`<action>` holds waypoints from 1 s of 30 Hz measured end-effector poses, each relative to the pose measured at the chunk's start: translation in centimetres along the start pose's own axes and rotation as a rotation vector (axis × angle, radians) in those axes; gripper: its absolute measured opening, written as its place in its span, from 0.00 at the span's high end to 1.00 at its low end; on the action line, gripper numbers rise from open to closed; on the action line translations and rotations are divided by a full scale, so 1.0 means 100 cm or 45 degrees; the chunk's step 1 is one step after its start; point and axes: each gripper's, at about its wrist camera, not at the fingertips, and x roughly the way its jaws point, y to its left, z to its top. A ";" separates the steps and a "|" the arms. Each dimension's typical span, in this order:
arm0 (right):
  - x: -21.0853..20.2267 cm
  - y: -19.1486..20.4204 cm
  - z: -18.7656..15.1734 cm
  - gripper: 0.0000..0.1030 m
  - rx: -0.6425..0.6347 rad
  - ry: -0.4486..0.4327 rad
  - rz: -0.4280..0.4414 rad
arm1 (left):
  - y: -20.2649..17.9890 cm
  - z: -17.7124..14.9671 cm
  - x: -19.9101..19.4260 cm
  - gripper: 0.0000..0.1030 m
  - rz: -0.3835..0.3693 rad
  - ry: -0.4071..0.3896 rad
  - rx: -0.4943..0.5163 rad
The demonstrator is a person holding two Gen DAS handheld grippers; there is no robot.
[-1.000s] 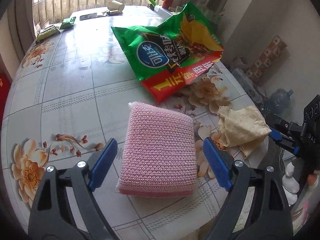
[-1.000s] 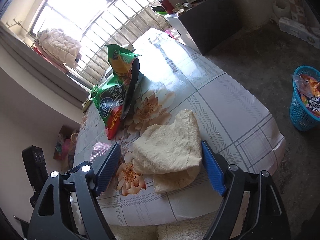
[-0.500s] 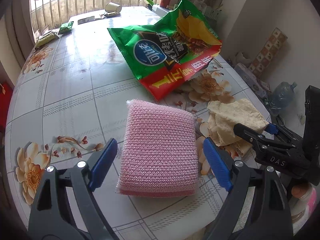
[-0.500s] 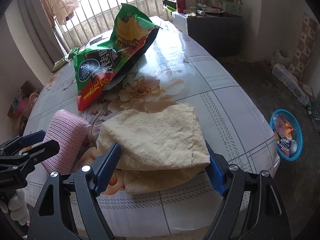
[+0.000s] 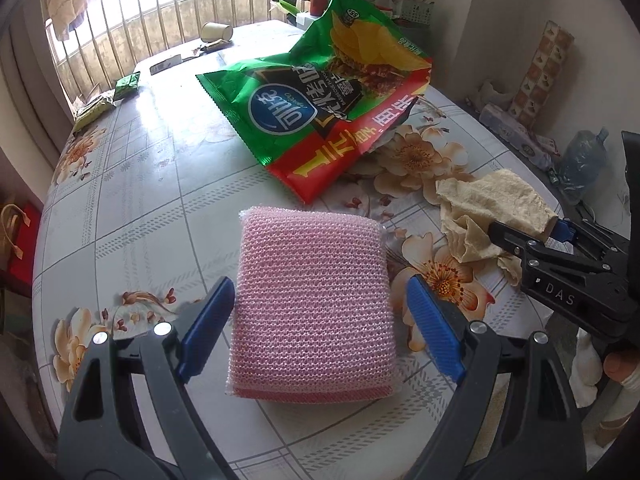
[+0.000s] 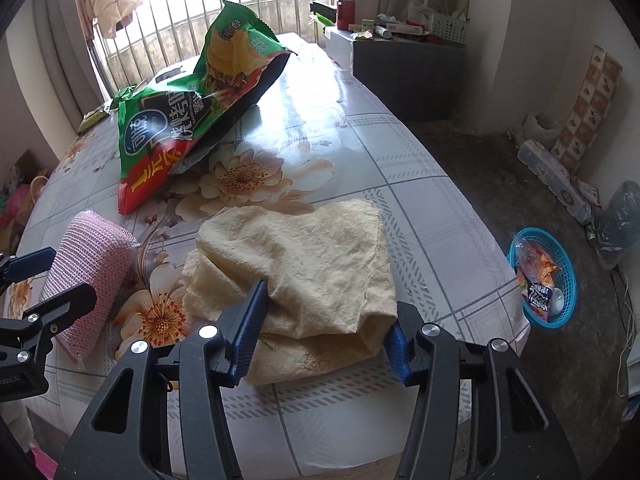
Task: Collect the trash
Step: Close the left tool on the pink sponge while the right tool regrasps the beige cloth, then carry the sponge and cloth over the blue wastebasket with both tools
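Observation:
A pink mesh sponge (image 5: 312,304) lies on the flowered table between the fingers of my left gripper (image 5: 320,328), which is open around it without squeezing. The sponge also shows in the right wrist view (image 6: 90,276). A crumpled beige cloth (image 6: 304,268) lies near the table's right edge, also seen from the left wrist (image 5: 492,208). My right gripper (image 6: 324,328) has closed in on the cloth and pinches its near fold. A big green and red chip bag (image 5: 320,92) lies behind them, also in the right wrist view (image 6: 200,96).
A blue basket (image 6: 568,280) holding wrappers stands on the floor right of the table. Small green packets (image 5: 128,84) and a tipped paper cup (image 5: 216,32) lie at the table's far end. A water jug (image 5: 580,164) and a dark cabinet (image 6: 408,76) stand beyond.
My right gripper moved forward onto the cloth and its fingers closed in, bunching the cloth. My left gripper stayed open around the sponge, shifting slightly.

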 end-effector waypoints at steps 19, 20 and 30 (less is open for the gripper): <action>0.000 -0.030 0.004 0.90 0.125 -0.002 0.075 | 0.017 0.000 0.012 0.26 0.068 0.025 -0.066; 0.000 -0.032 0.004 0.90 0.140 -0.001 0.095 | 0.017 0.001 0.011 0.26 0.068 0.020 -0.069; -0.021 -0.057 0.004 0.91 0.271 -0.063 0.284 | 0.014 0.010 -0.023 0.26 0.025 -0.092 -0.071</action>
